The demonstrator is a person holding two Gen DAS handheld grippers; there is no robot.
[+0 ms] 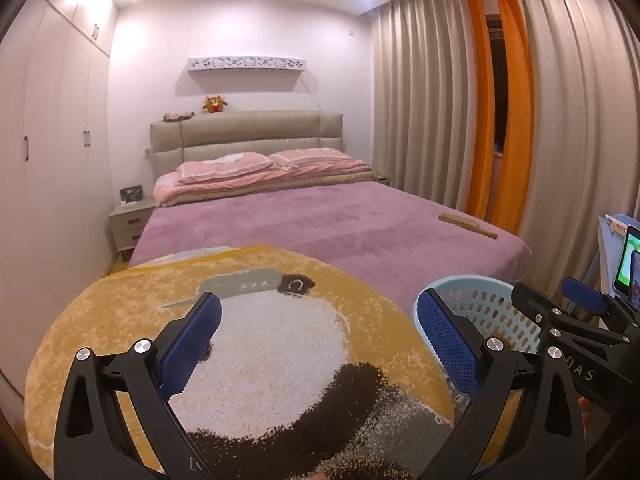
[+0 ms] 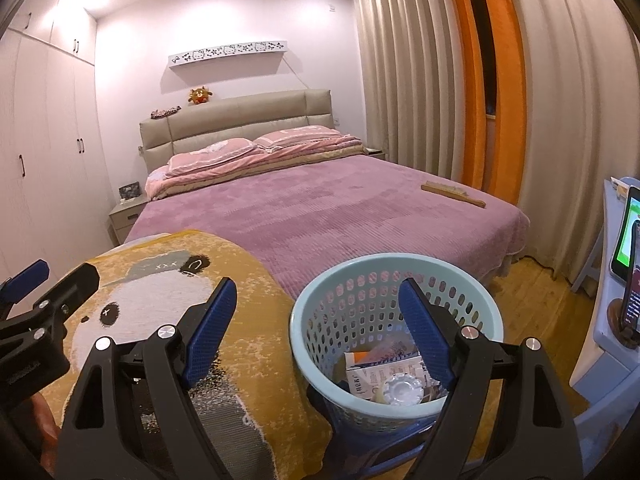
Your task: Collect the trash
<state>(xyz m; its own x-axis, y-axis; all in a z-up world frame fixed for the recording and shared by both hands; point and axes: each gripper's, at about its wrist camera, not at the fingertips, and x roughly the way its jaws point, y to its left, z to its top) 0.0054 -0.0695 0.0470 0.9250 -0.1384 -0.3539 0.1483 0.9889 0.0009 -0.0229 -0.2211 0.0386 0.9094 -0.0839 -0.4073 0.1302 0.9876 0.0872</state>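
Note:
A light blue perforated basket point(image 2: 320, 300) stands at the foot of the bed and holds trash: a printed carton point(image 2: 384, 372), a white plastic lid point(image 2: 400, 390) and other scraps. It also shows in the left wrist view point(image 1: 488, 312). My right gripper point(image 2: 316, 332) is open and empty, its jaws straddling the basket's near left rim from above. My left gripper point(image 1: 324, 340) is open and empty over the round yellow panda rug point(image 1: 256, 340). The rug also shows in the right wrist view point(image 2: 224, 280).
A bed with a purple cover point(image 2: 320, 208) lies ahead, with a wooden brush point(image 2: 452, 194) near its right edge. Curtains point(image 2: 420, 80) hang at right. A white desk with a phone point(image 2: 626, 236) is at far right. Wardrobes point(image 1: 48, 140) line the left wall.

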